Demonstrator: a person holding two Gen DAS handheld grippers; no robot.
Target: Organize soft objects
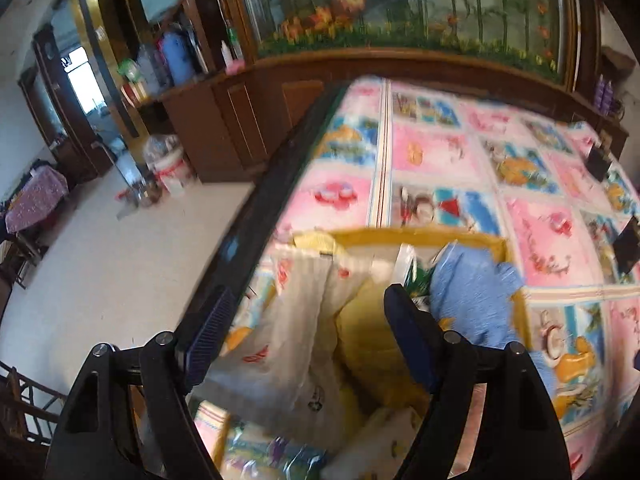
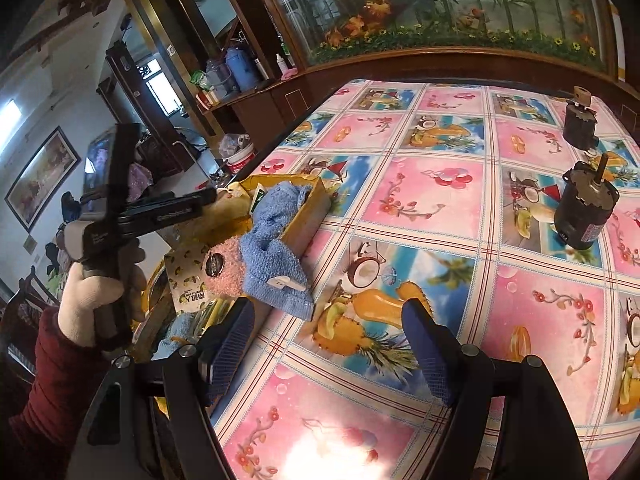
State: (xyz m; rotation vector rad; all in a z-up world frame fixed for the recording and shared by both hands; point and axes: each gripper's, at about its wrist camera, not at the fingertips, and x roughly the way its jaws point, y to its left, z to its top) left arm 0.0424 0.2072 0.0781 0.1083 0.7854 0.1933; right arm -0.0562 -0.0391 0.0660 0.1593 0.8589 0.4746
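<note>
Left gripper (image 1: 308, 320) jaws spread wide, grasping nothing, hanging over the yellow box (image 1: 420, 237) at the near left edge of the table (image 1: 440, 152). Right gripper (image 2: 332, 344) also released, empty, jaws apart above the tablecloth just right of the box (image 2: 308, 204).

Blue towel (image 2: 276, 252): fluffy terry cloth, rumpled, draped over the box's right wall with its near end spilling onto the tablecloth; white tag near its lower edge. In the left wrist view the towel (image 1: 472, 292) sits in the box's far right corner. Pink plush item (image 2: 224, 268) lies touching the towel's left side, a dark round spot on it. One cream printed cloth (image 1: 296, 320) hangs over the box's left side; yellow fabric (image 1: 372, 328) inside beneath. Left view blurred, so the rest of the contents are unclear.

Count: one box, one blue towel, one pink plush, two dark motors (image 2: 586, 208) at the far right of the table, well apart from the box.

Person's gloved hand (image 2: 96, 292), red sleeve (image 2: 44, 380), grips the left gripper's handle from below at the left, tool pointing right toward the box.
</note>
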